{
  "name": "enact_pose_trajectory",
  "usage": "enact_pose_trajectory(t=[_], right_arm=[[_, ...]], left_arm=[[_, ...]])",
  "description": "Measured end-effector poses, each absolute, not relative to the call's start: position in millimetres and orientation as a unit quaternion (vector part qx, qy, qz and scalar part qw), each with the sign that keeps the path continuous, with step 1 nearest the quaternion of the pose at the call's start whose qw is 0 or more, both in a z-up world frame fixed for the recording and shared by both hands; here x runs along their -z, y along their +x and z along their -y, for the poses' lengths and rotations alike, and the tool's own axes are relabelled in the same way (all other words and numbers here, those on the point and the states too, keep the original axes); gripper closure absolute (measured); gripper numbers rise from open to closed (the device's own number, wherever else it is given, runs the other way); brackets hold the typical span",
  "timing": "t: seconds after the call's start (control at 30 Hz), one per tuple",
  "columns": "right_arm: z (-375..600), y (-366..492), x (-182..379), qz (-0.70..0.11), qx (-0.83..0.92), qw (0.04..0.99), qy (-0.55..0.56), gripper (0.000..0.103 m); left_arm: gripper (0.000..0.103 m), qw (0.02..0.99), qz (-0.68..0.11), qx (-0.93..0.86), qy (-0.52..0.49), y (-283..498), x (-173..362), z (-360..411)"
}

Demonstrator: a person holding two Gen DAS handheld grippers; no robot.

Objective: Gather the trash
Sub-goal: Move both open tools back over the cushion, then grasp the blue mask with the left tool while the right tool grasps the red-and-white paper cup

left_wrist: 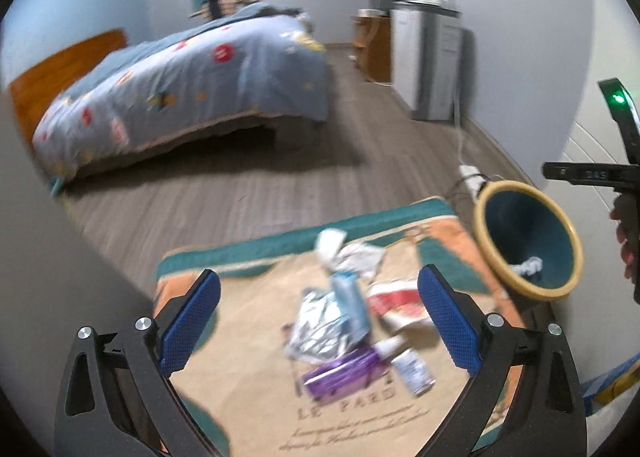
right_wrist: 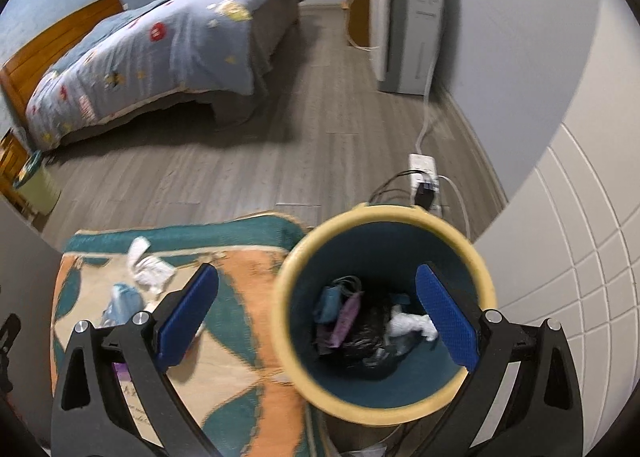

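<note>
I observe loose trash on the rug: crumpled white tissue [left_wrist: 348, 253] at twelve o'clock of the cluster, a silver foil wrapper [left_wrist: 316, 331] at centre, a purple packet [left_wrist: 344, 375] at six o'clock, a red-and-white wrapper [left_wrist: 398, 303] at three o'clock. The yellow-rimmed teal bin [right_wrist: 288, 321] stands upright, holding a white wad [right_wrist: 412, 325], a purple scrap and dark plastic.

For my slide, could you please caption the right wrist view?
Open right hand-held gripper above the yellow-rimmed bin holding discarded trash, beside the rug.
</note>
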State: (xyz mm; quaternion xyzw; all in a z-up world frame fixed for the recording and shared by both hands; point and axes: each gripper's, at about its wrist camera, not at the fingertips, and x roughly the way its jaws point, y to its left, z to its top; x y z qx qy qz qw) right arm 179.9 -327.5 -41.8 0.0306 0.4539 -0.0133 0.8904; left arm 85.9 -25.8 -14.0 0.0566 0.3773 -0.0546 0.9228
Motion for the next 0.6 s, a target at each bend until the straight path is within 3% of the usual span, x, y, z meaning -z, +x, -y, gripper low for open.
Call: enact_pose_trajectory(t=[0.37, 0.6], right_arm=[[248, 185, 70, -0.488, -0.034, 0.872, -0.016, 0.006], [197, 191, 100, -0.517, -0.065, 0.852, -0.052, 0.006]], left_arm=[[0.005, 0.919, -0.395, -0.013, -0.016, 86, 29, -61], [0.005, 0.914, -0.406, -0.017, 0.005, 90, 43, -71]])
